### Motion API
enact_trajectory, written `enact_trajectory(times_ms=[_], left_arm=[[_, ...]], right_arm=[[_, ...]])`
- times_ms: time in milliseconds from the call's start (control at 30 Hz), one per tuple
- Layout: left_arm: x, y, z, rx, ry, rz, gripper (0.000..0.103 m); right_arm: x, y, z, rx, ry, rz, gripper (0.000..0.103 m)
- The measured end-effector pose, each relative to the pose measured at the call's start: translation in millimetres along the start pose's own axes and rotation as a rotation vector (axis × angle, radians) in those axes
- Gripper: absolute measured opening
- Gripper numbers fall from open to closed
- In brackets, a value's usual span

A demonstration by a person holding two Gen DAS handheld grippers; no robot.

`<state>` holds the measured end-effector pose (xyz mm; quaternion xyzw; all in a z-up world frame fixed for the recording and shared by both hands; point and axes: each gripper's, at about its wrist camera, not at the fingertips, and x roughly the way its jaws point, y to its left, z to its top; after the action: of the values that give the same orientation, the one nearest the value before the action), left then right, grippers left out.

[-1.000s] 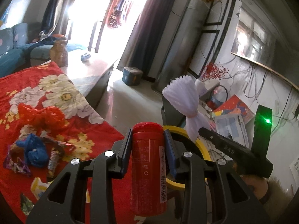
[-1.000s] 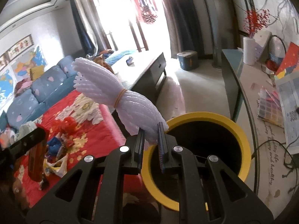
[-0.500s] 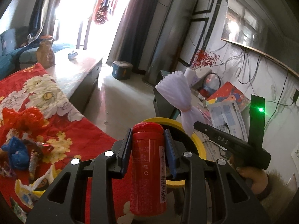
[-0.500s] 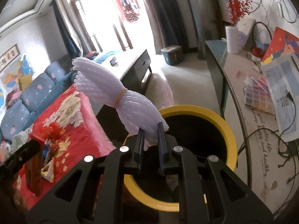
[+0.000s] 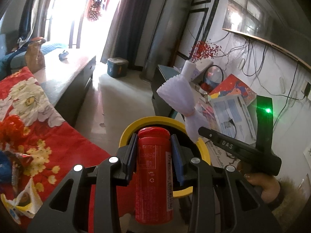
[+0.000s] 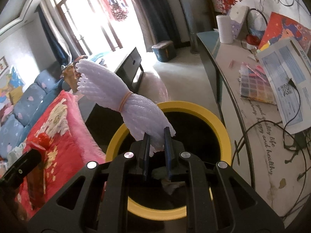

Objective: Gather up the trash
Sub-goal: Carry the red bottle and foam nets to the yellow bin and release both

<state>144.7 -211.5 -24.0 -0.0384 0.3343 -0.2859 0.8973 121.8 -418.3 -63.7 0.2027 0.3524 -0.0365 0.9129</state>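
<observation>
My left gripper [image 5: 153,138] is shut on a red can [image 5: 154,174], held upright over the near rim of a yellow-rimmed bin [image 5: 202,145]. My right gripper [image 6: 157,134] is shut on a white foam net [image 6: 120,95] tied with a rubber band; the net sticks up and left above the bin [image 6: 219,124]. In the left wrist view the foam net [image 5: 178,97] and the right gripper's black body [image 5: 239,149], held by a hand [image 5: 266,184], stand to the right of the bin. Some trash lies in the dark bottom of the bin.
A red floral cloth [image 5: 48,132] with several wrappers [image 5: 17,200] covers the table at left. A grey desk [image 6: 252,116] with papers, cables and a paper roll runs along the right. A dark low table [image 5: 64,73] and a small bin [image 5: 117,69] stand further off.
Both grippers have moved closer over the bin, which now looks larger and sits more under them. The red can and the foam net stay gripped.
</observation>
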Motion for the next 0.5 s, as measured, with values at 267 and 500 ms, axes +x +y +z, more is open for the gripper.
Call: enact_trajectory(times_ms=[267,500], left_arm=[[37,-13,5,0.032,0.037,-0.038,0.032],[72,-18,8,0.031,0.078,-0.079,0.032]], right_arm=[[10,-17,-3,0.038,0.038,-0.042,0.010],[20,-29,-8,0.082,0.071,-0.078,0.014]])
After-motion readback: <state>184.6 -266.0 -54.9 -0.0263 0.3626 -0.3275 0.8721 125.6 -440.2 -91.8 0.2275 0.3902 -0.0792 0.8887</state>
